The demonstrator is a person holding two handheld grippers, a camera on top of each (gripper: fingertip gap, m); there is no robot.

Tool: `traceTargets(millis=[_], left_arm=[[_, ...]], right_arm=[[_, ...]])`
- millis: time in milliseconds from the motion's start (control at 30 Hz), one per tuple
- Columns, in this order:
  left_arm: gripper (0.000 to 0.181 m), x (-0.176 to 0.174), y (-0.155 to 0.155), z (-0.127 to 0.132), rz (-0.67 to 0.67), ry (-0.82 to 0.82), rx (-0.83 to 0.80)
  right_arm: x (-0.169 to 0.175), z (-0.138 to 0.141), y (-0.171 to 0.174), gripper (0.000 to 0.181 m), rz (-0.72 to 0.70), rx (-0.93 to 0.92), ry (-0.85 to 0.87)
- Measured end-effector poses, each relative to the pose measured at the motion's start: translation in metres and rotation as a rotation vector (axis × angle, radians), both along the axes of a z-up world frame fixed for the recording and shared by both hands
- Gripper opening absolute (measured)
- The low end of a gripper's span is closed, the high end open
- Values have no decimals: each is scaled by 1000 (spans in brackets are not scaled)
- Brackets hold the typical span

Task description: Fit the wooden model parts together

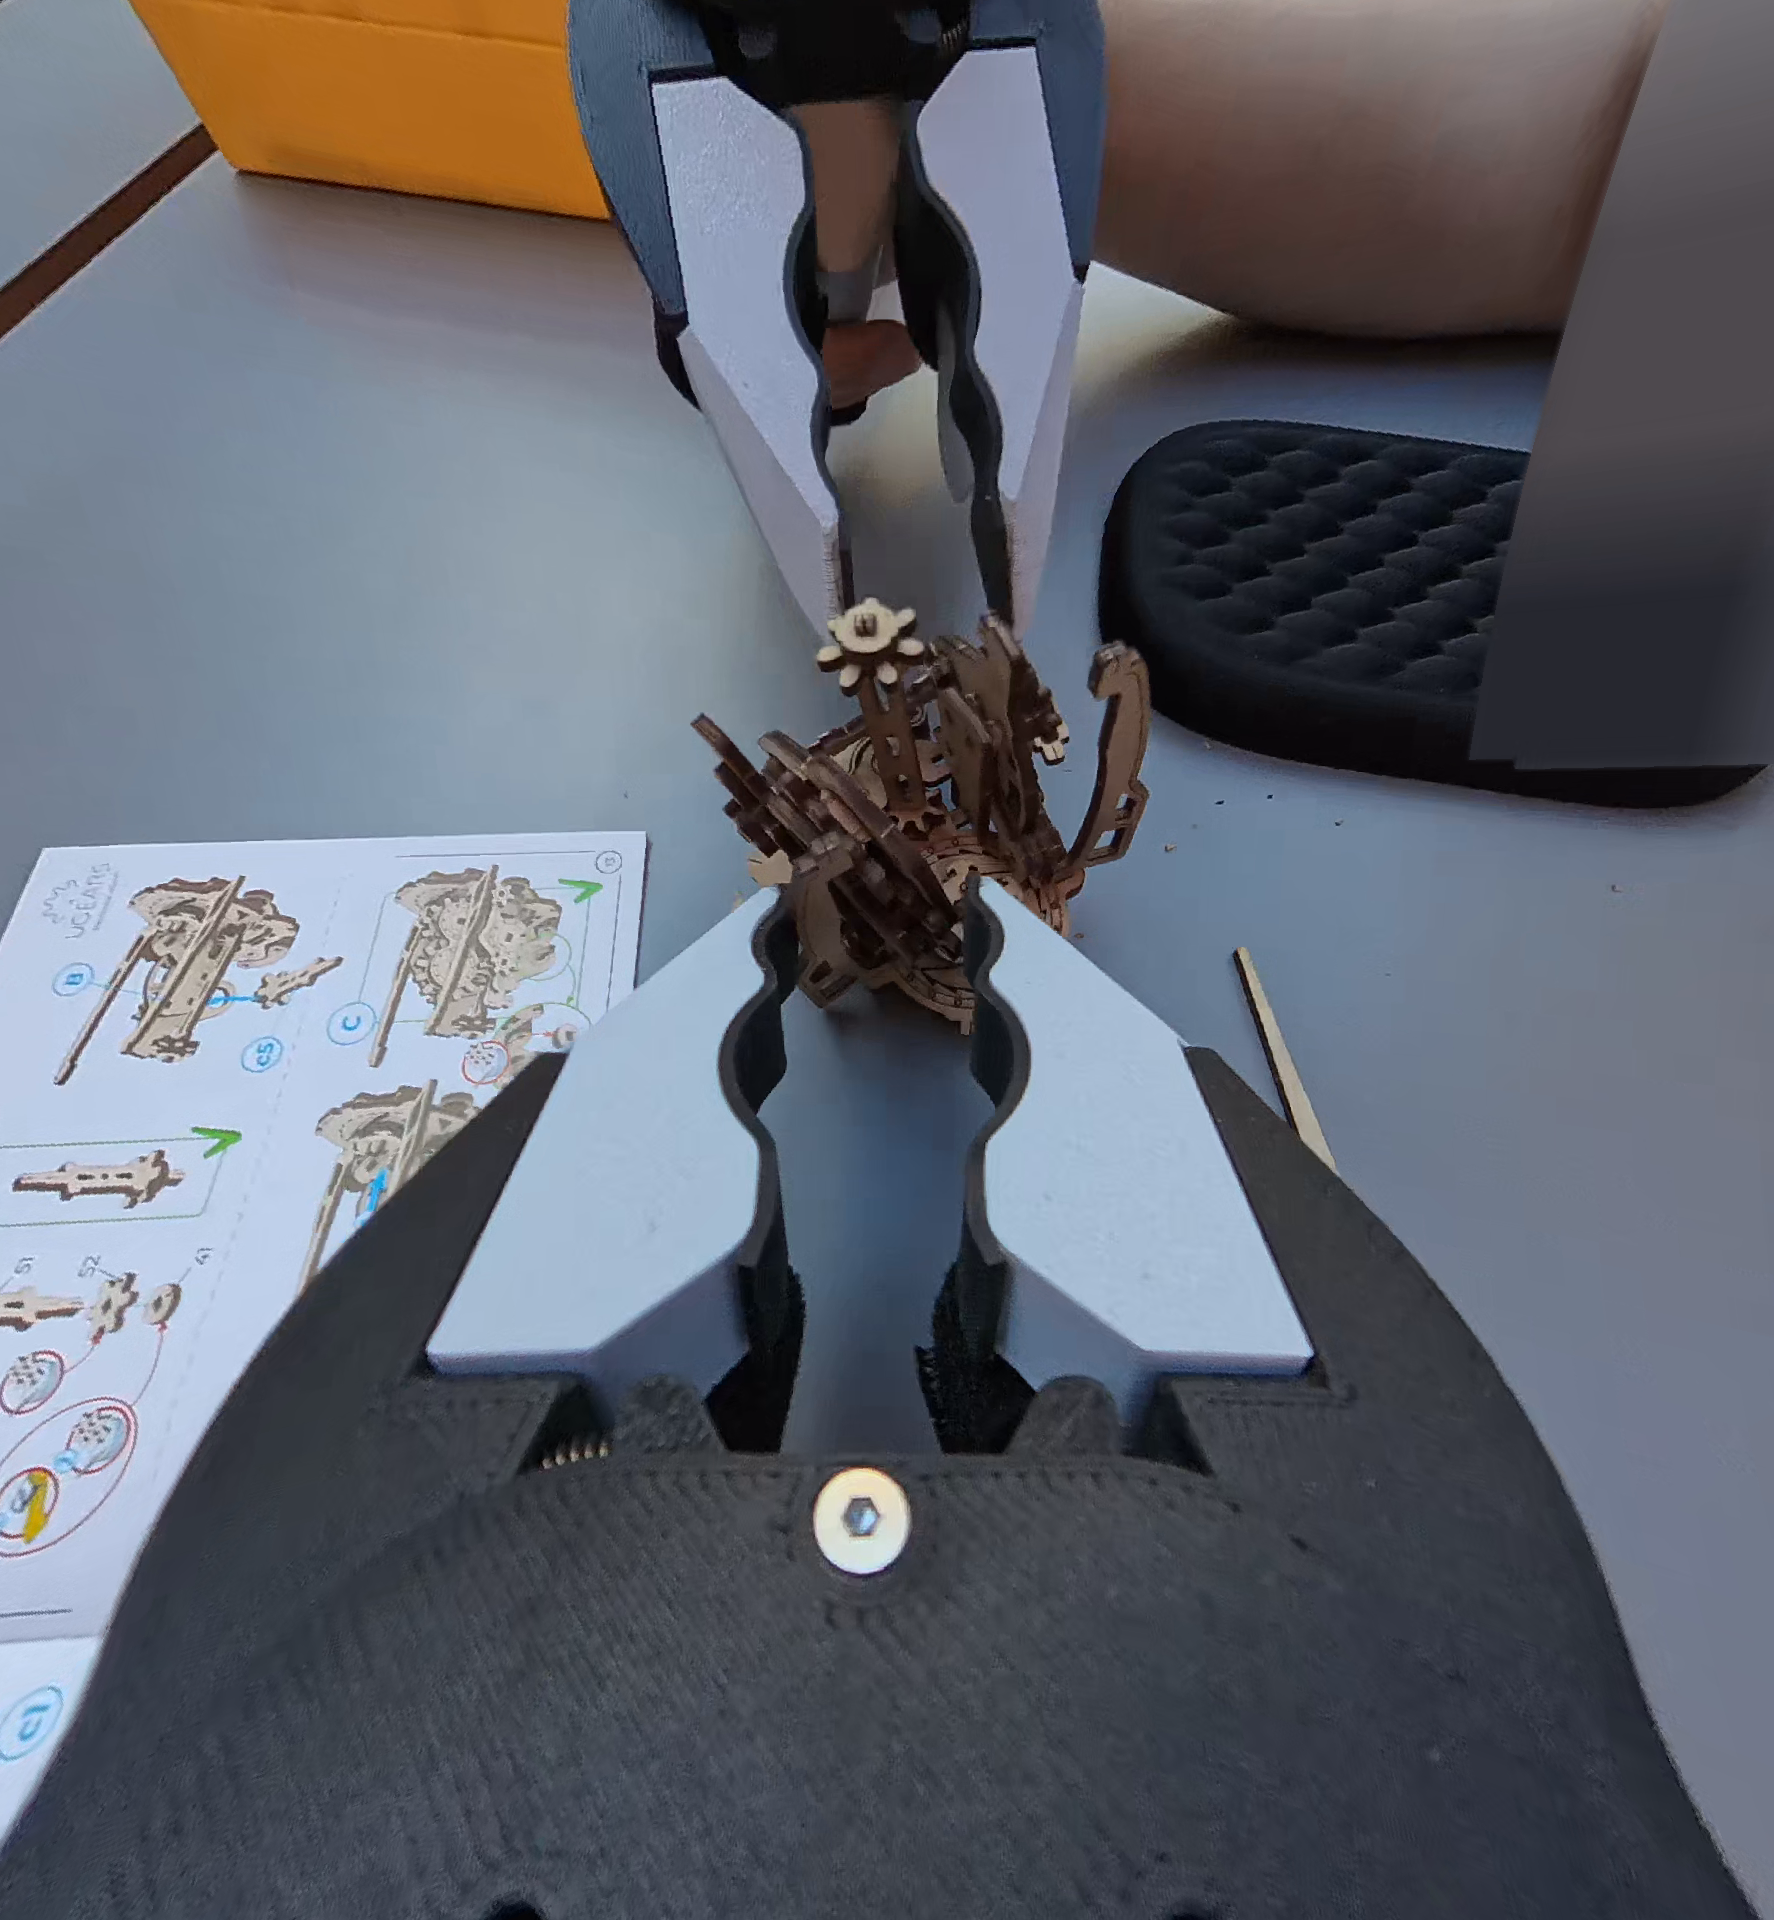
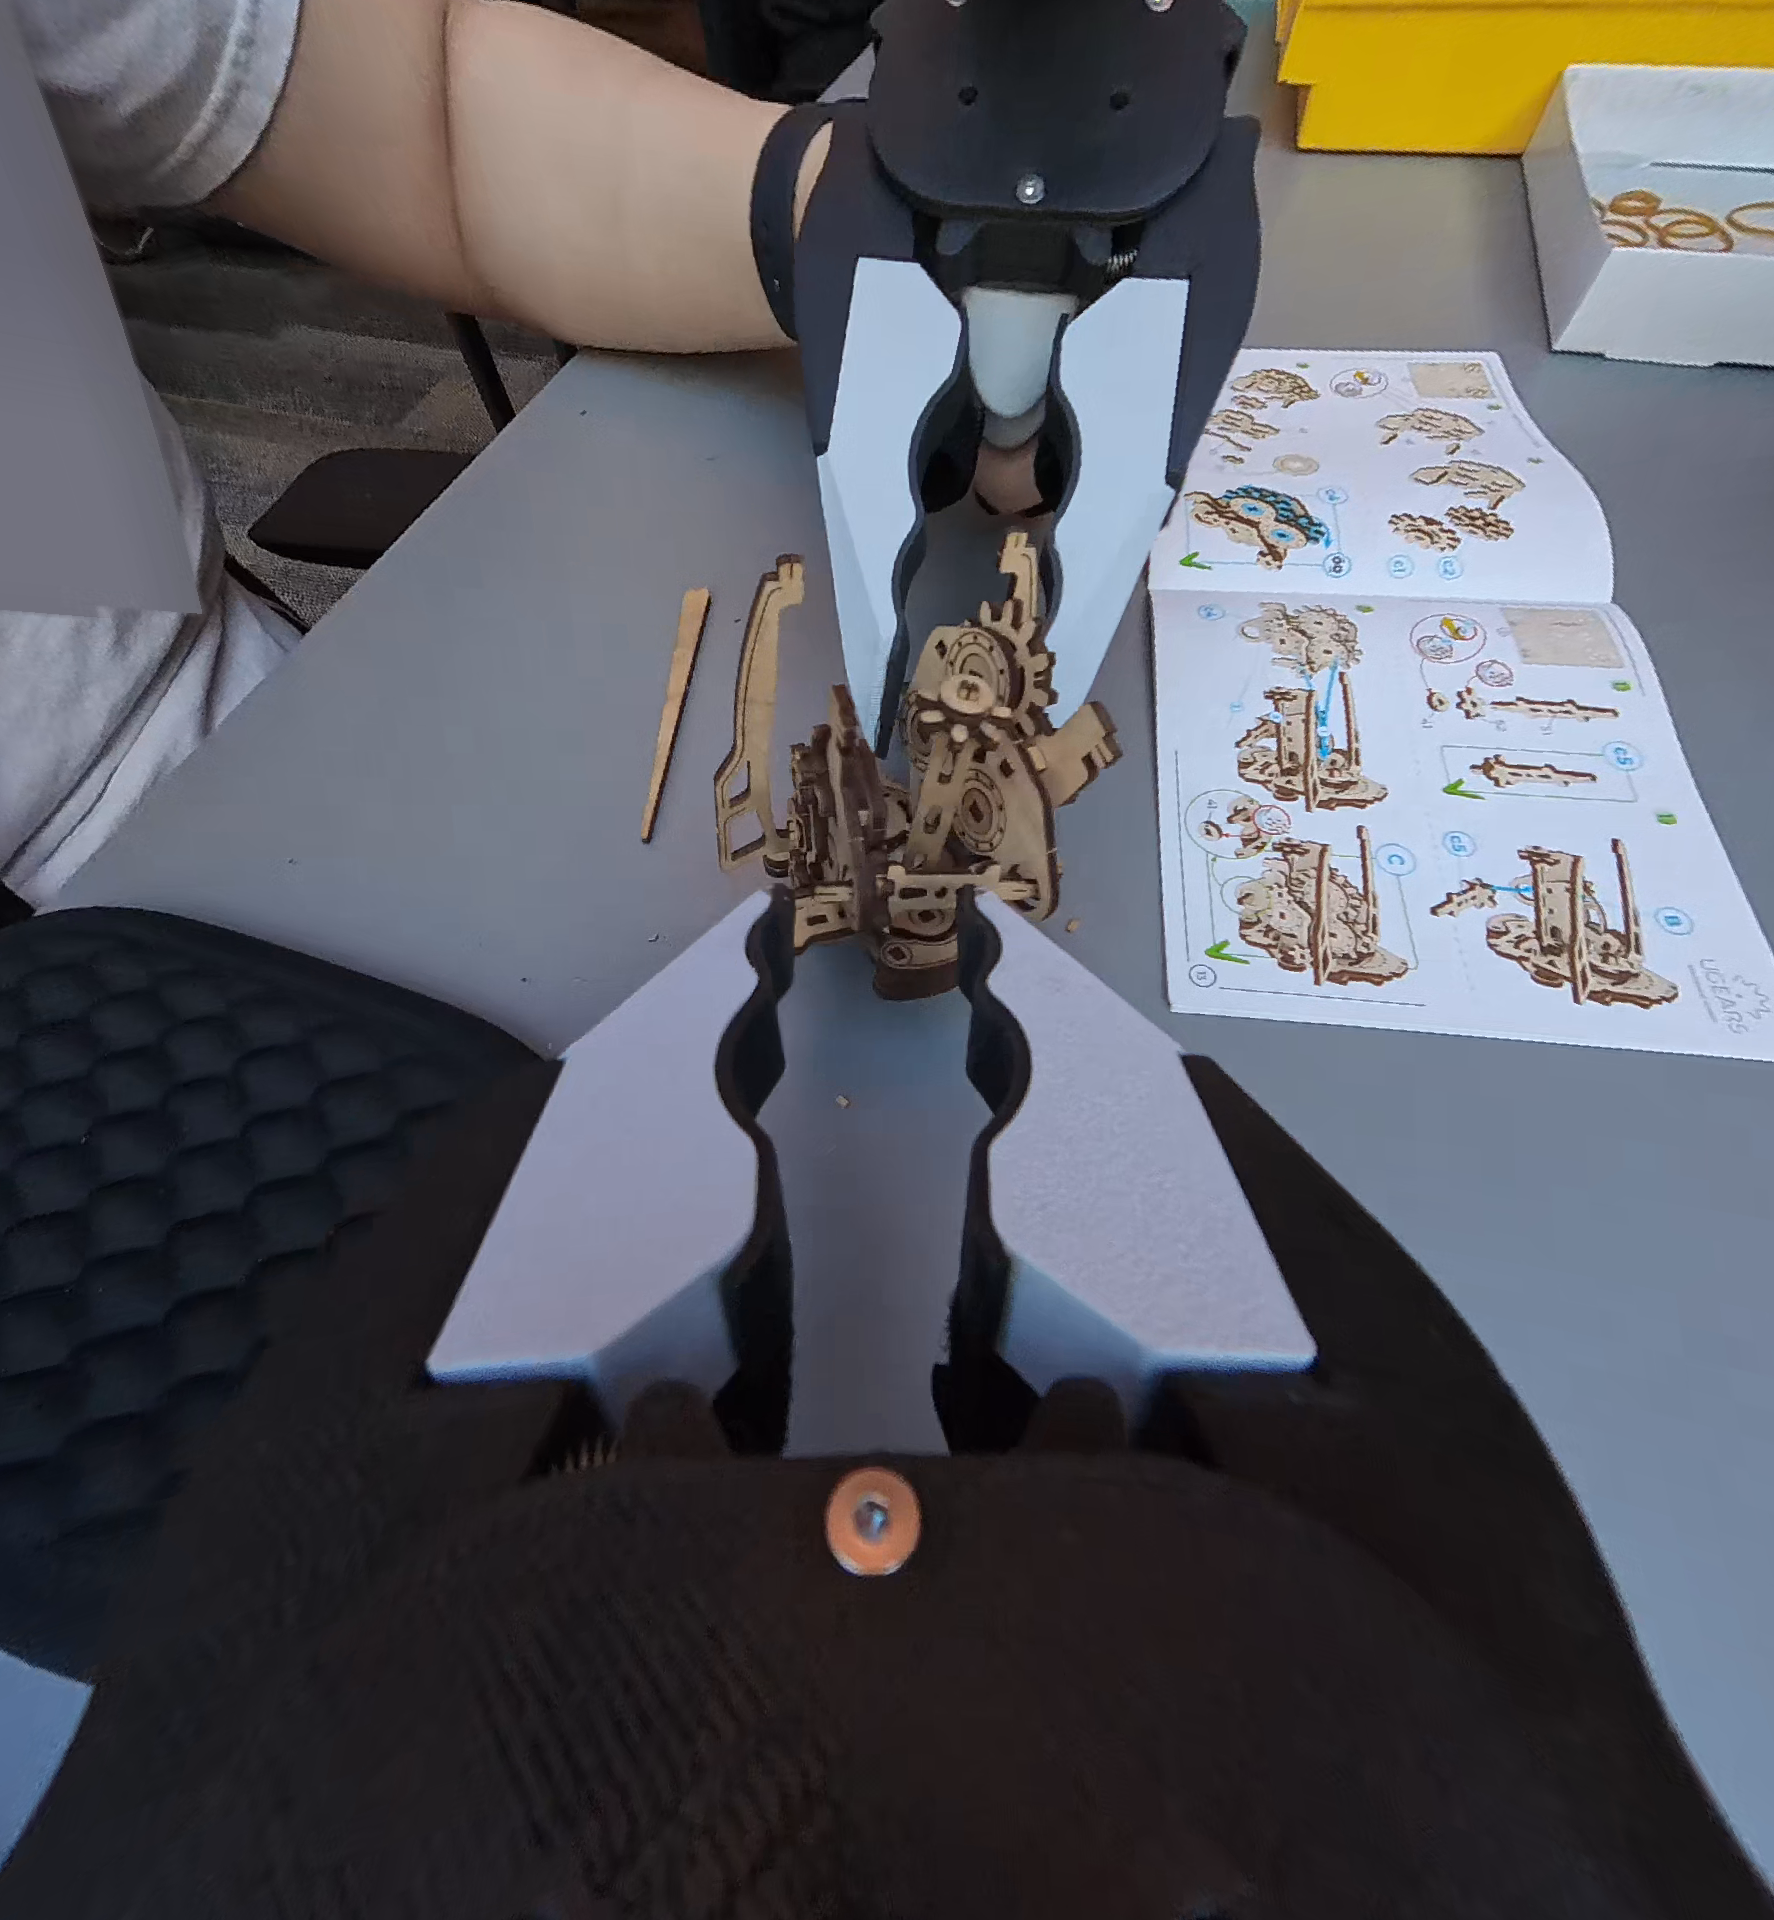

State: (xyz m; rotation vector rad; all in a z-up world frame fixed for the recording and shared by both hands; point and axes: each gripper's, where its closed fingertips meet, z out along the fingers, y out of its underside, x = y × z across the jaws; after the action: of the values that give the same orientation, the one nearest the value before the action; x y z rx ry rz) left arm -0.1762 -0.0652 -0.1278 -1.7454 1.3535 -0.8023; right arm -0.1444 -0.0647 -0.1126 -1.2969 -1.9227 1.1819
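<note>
Left tongs (image 1: 872,925) and right tongs (image 2: 872,920) both clamp the wooden model (image 1: 914,831), upright on the bench (image 1: 343,520) beside the instruction sheet (image 1: 270,1039); seating step apparently underway, next move likely needs gentle, aligned pressure.

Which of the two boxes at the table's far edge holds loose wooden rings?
The white box, open-topped, beside the booklet; the yellow box shows no contents.
</note>
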Motion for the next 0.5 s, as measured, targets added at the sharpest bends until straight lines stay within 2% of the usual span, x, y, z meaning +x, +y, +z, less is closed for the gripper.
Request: traceTargets(millis=[200,333,433,500], left_arm=[[29,3,4,1,-11,-54,-12],[29,5,3,3,-23,-74,-19],[28,5,3,3,-30,-77,-15],[28,5,2,3,-32,-79,-13]], right_arm=[[5,2,-7,13,37,-8,36],[3,2,-7,8,46,-50,31],[-1,-2,-1,16,28,-48,14],[-1,-2,-3,14,43,-49,23]])
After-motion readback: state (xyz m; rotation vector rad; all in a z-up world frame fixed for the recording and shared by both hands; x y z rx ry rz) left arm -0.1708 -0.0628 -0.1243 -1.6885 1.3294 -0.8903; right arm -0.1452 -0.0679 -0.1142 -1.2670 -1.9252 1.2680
